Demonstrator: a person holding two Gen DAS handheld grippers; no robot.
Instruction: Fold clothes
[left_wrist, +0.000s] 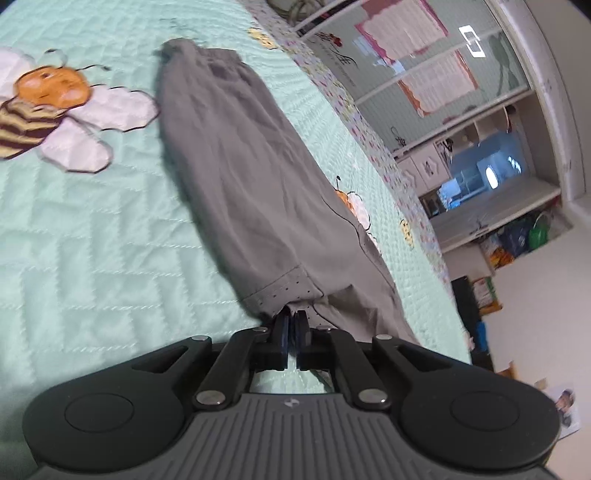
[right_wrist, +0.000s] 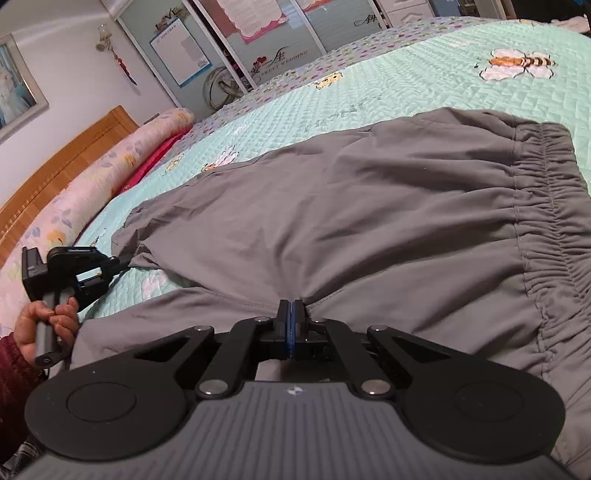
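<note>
Lying spread across the mint-green quilted bedspread (right_wrist: 424, 70) is a pair of grey trousers (right_wrist: 351, 206), its gathered elastic waistband (right_wrist: 546, 206) seen at the right of the right wrist view and its legs reaching away to the left; the right gripper (right_wrist: 291, 314) is seen closed, a fold of the grey cloth pinched between its blue-padded jaws near the crotch; the left gripper (left_wrist: 291, 321) is likewise closed, its jaws clamped on the perforated hem (left_wrist: 284, 288) of one trouser leg; in the right wrist view the left gripper is seen at the far left end of the garment, held by a hand (right_wrist: 48, 325) in a dark red sleeve (right_wrist: 14, 369); bees (left_wrist: 55, 107) are printed on the bedspread; a rolled floral bolster (right_wrist: 92, 184) is laid against a wooden headboard (right_wrist: 66, 162); mirrored wardrobe doors (left_wrist: 424, 81) are seen beyond the bed's edge
</note>
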